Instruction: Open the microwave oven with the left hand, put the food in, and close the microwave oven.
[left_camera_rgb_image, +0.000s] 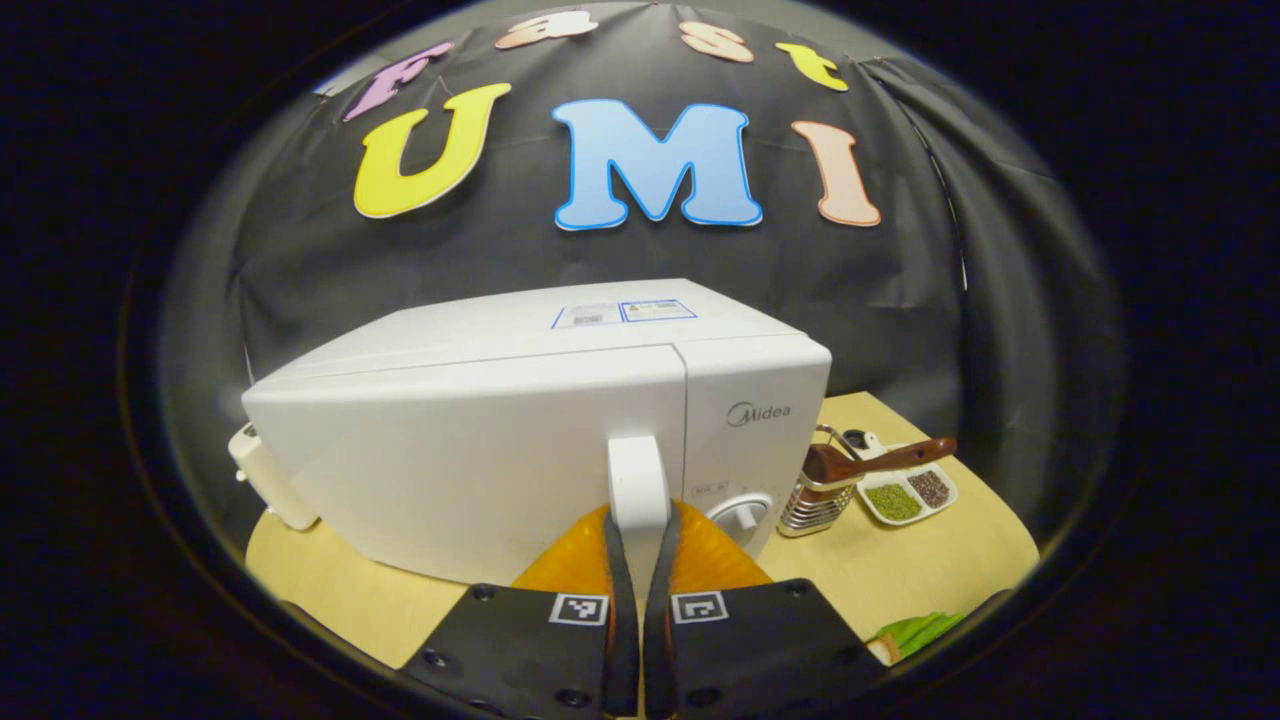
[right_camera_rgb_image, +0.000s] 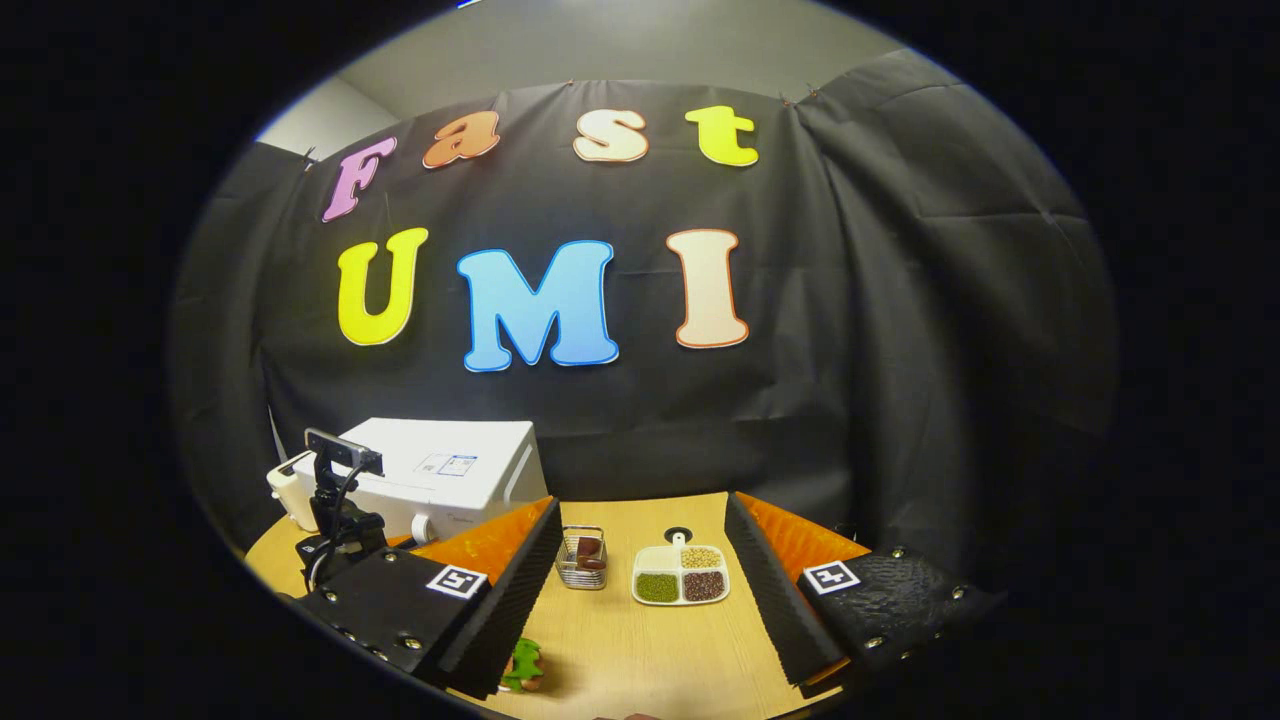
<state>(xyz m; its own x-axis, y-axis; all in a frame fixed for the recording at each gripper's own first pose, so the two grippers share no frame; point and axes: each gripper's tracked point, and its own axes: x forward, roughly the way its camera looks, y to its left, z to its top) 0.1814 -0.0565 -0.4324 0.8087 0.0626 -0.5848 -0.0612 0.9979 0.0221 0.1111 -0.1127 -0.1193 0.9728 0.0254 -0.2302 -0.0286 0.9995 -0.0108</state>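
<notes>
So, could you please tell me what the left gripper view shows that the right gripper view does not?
Left gripper view: the left gripper shut on the microwave's door handle, plus its dial.
Right gripper view: the open right gripper, with a camera rig beside the microwave.
Both: the white microwave, wire basket, divided dish, wooden table.

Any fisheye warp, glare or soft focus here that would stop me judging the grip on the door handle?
Left gripper view: the microwave bulges from fisheye warp, its white face bright but not blown out; the handle reads sharp between the left gripper fingers. Right gripper view: evenly lit; the open right gripper is crisp; the food at the rim is small and soft.
</notes>
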